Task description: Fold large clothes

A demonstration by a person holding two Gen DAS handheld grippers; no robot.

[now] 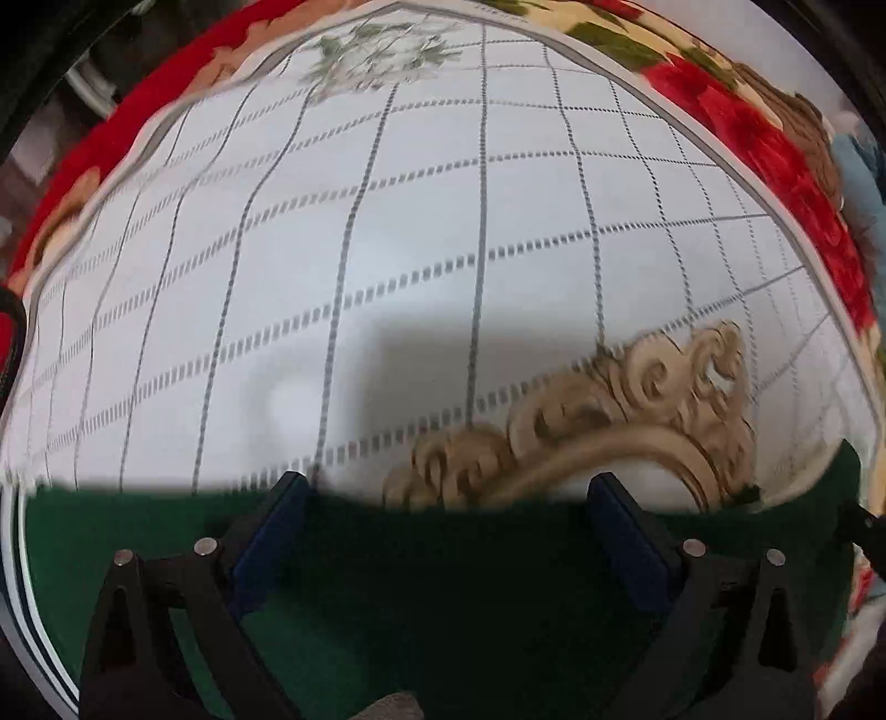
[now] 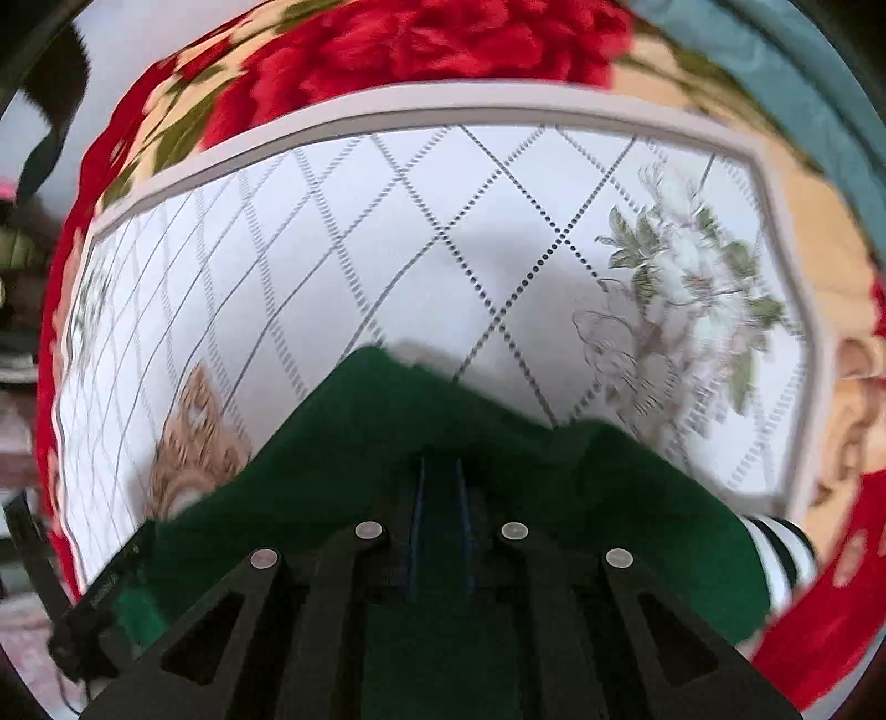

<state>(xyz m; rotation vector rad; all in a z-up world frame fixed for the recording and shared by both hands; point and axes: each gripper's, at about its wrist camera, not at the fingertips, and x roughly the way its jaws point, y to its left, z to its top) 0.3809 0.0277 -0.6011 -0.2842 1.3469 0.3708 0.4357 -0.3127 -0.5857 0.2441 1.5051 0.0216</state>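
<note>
Left gripper [image 1: 448, 493]: jaws spread wide, nothing pressed between the blue pads [image 1: 271, 531]; pointing steeply down over the garment.
Right gripper [image 2: 440, 498]: jaws clenched to a narrow slit; green cloth fills the view around and under the pads, and a fold of it appears pinched between them.
Green garment [image 1: 443, 581]: dark green fabric, lying flat under the left gripper and filling the lower part of that view. Its far edge runs straight across, level with the left fingertips.
Garment at right gripper [image 2: 387, 421]: the cloth rises in a peak just beyond the closed jaws and slopes away to both sides; blurred.
Striped cuff [image 2: 781, 548]: white with dark bands, at the garment's right end in the right wrist view, beside the mat's edge. Similar stripes show at the far left edge of the left wrist view.
White mat [image 1: 421, 221]: surface under the garment, white with a grey dotted grid and a pale raised border.
Mat prints: tan scroll ornament [image 1: 620, 410], partly covered by the garment's far edge; grey-green flower spray [image 2: 686, 288] well beyond the cloth.
Red floral blanket [image 2: 443, 44]: under the mat, showing all around its border.
</note>
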